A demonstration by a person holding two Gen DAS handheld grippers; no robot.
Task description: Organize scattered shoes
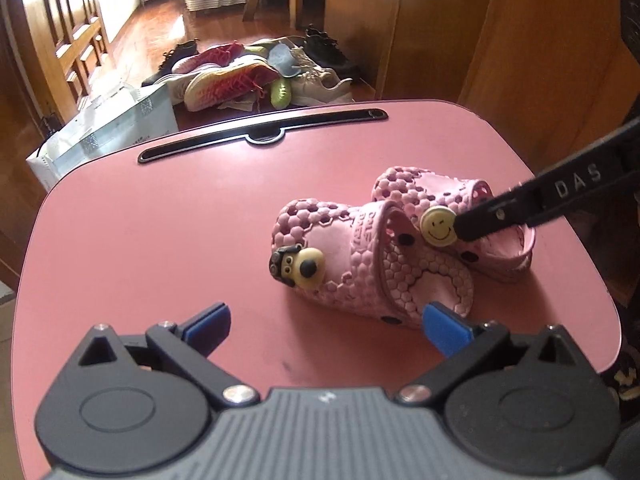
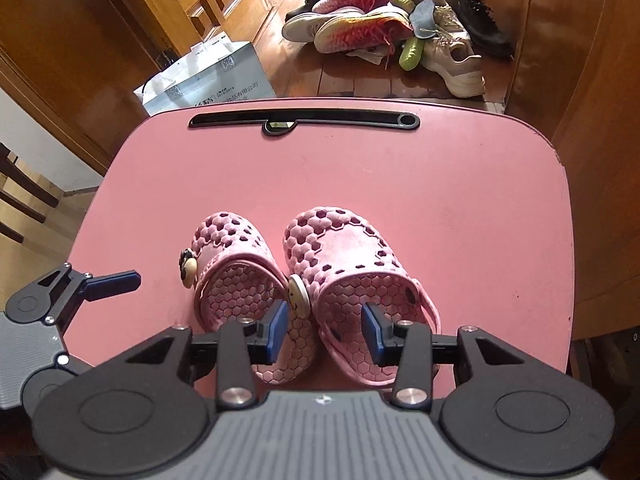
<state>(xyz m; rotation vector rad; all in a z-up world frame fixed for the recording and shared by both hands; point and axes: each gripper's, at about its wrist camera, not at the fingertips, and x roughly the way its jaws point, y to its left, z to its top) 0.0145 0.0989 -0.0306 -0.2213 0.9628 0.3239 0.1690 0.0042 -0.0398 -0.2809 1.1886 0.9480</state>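
Note:
Two small pink clogs lie side by side on the pink table (image 1: 160, 220) (image 2: 400, 168). The clog with the dog charm (image 1: 360, 264) (image 2: 236, 280) is nearest my left gripper (image 1: 328, 324), which is open and empty, its right pad close to that clog's heel. The clog with the smiley charm (image 1: 460, 216) (image 2: 360, 280) lies beside it. My right gripper (image 2: 325, 330) is open, its fingers straddling this clog's left wall, one pad inside the opening and one between the clogs. It enters the left wrist view (image 1: 520, 208) from the right.
A pile of sneakers (image 1: 256, 72) (image 2: 392, 28) lies on the wooden floor beyond the table. A white paper bag (image 1: 104, 128) (image 2: 208, 80) stands by the table's far left corner. Wooden cabinets flank both sides. A black slot (image 1: 260, 132) runs along the table's far edge.

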